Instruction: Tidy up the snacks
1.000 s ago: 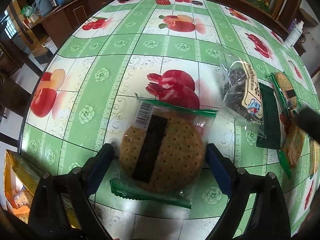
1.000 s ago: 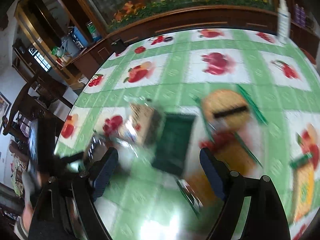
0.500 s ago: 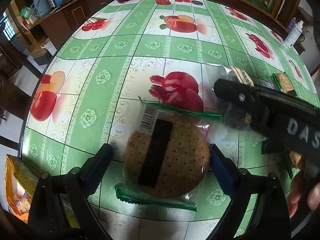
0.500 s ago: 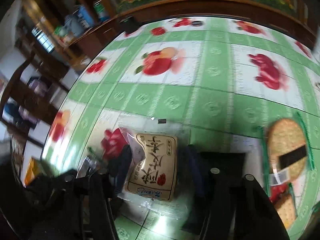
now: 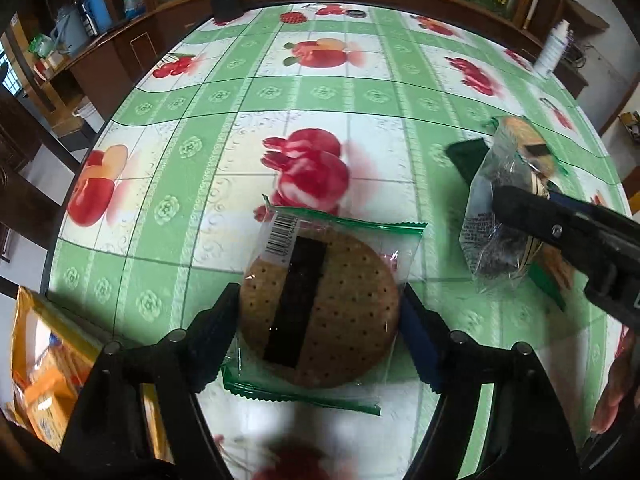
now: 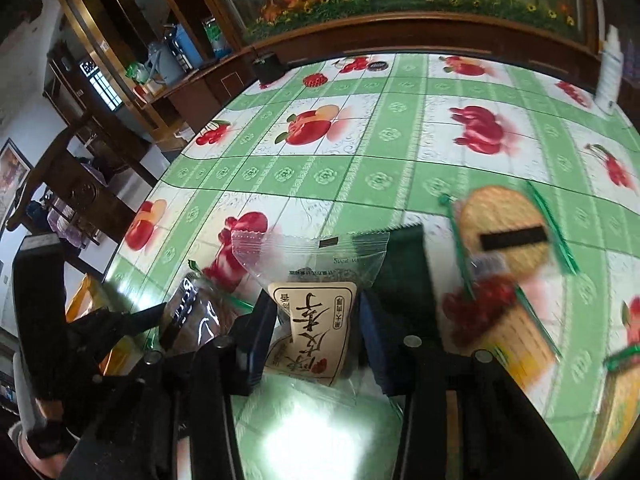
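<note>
Snacks — cracker pack (image 5: pixel 320 308) pinched by left gripper (image 5: pixel 320 320), seed pouch (image 6: pixel 310 320) by right gripper (image 6: pixel 316 320) — right-side packs blurred

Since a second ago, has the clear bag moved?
Yes. The clear bag, clamped in the right gripper, has lifted off the tablecloth, tilting upright.

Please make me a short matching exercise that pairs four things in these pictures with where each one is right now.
Things:
1. round cracker packet
2. clear packet with a beige label
3. dark green packet
4. white bottle

Places:
A. at the far edge of the table
B. between the fingers of the left tool
C. lying on the table, just right of the right tool
D. gripped in the right tool

Pairs: 1-B, 2-D, 3-C, 4-A
</note>
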The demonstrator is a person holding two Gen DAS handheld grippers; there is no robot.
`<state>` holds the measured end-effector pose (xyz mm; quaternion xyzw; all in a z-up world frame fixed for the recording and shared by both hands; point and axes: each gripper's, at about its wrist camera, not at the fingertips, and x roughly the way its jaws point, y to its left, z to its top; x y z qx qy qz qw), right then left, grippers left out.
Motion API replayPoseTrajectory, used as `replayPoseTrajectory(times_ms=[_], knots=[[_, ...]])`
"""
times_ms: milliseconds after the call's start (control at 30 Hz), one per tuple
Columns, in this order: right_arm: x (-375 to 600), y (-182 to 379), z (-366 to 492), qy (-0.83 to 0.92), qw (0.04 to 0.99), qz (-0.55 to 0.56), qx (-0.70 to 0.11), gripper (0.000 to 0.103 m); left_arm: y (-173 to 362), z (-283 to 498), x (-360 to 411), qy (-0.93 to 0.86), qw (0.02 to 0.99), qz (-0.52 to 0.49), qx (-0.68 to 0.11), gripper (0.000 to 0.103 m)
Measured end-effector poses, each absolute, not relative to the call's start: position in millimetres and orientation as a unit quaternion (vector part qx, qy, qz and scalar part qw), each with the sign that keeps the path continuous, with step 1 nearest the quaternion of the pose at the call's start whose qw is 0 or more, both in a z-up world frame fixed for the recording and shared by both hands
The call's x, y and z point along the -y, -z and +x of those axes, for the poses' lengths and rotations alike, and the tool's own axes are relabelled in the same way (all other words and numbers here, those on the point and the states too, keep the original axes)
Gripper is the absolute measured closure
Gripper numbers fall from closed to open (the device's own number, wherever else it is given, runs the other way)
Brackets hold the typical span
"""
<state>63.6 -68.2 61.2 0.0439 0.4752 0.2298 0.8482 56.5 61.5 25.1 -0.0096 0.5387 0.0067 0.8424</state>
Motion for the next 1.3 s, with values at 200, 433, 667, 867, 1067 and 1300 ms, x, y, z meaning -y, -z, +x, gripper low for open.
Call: replayPoseTrajectory(times_ms=[200,433,667,867,1067,1300], knots=[[74.8,-52.9,54.1,-0.228,0.842,0.062,-0.484,0.064,-21.1,44.3,-55.1,-0.004,0.837,-0.013,-0.547,0.026],[61.9,-42.3,49.3,-0.219,0.828,0.061,-0.512,0.032,-13.8,34.5,-57.3,-0.009,0.833,-0.013,-0.554,0.026],[46.9,-32.5,36.2,-0.244,0.827,0.046,-0.504,0.048,-13.1,31.5,-54.6,-0.006,0.833,-0.009,-0.553,0.026],[61.6,-45.4,20.6,-0.245,0.836,0.052,-0.489,0.057,-28.6,14.4,-52.6,0.004,0.846,-0.01,-0.533,0.026],[81.0,-63.4,-8.4,-0.245,0.846,0.07,-0.468,0.058,-53.6,-13.2,-49.2,0.028,0.861,-0.02,-0.508,0.026],[80.8,-79.3,-35.8,-0.267,0.851,0.075,-0.446,0.058,-74.1,-53.4,-56.7,0.032,0.875,-0.026,-0.483,0.026]])
